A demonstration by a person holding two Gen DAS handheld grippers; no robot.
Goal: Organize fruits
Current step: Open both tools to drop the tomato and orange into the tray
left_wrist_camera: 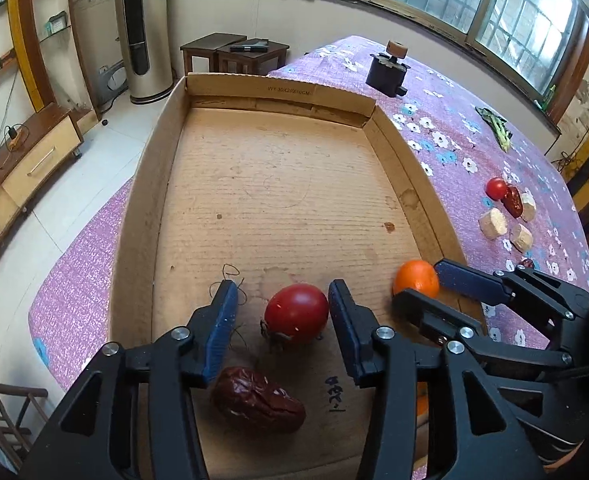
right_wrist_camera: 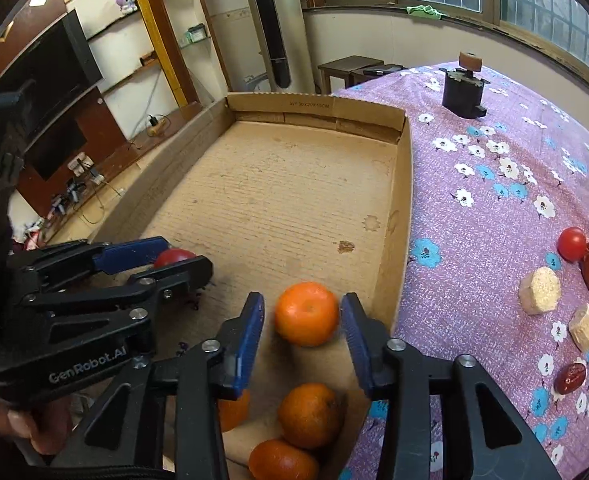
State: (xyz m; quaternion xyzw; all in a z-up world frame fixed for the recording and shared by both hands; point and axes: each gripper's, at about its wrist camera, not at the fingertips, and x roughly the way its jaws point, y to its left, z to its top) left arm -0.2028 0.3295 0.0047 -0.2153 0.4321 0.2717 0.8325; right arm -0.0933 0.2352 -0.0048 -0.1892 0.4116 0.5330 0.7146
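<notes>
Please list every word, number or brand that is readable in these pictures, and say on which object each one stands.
"GenRobot.AI": on the left hand-held gripper, seen from the right wrist view.
Print starting "WY", then size figures ending "CM": on the cardboard tray's far wall; the digits are too blurred to read.
Pen marks on the tray floor: illegible.

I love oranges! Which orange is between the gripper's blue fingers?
The round orange mandarin farthest into the cardboard box, between the right hand-held gripper; the other mandarins lie nearer the camera.
</notes>
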